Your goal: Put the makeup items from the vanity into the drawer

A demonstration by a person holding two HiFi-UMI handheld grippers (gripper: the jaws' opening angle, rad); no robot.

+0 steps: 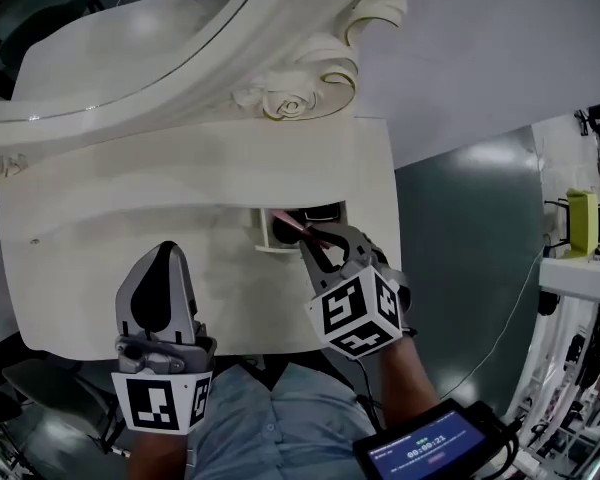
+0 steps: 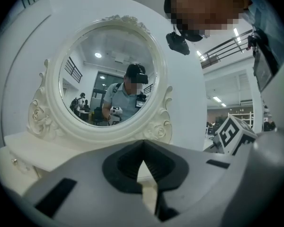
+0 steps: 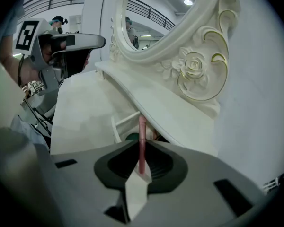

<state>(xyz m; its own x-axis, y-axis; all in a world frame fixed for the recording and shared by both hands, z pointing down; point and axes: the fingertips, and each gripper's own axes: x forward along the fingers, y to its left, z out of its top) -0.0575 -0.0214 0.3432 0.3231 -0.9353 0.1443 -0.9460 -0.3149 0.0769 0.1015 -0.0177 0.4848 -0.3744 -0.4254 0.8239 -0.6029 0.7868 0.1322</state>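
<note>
A white vanity [image 1: 180, 198] has a small drawer [image 1: 263, 230] pulled open under its raised shelf, right of centre. My right gripper [image 1: 320, 245] is tilted down at the drawer's mouth, shut on a thin pink makeup pencil [image 1: 302, 230]. In the right gripper view the pencil [image 3: 142, 141] sticks out past the pads [image 3: 149, 167] toward the drawer [image 3: 119, 123], where a green item [image 3: 131, 137] and dark items lie. My left gripper [image 1: 160, 293] hovers over the vanity top at the left, jaws together and holding nothing. Its own view shows the closed fingertips [image 2: 143, 161] facing the mirror.
An oval mirror [image 2: 106, 74] in a carved white frame [image 3: 195, 70] rises at the back of the vanity. A grey wall [image 1: 500, 58] and floor lie to the right, with shelving [image 1: 580, 268] further right. A tablet [image 1: 430, 446] hangs at the person's waist.
</note>
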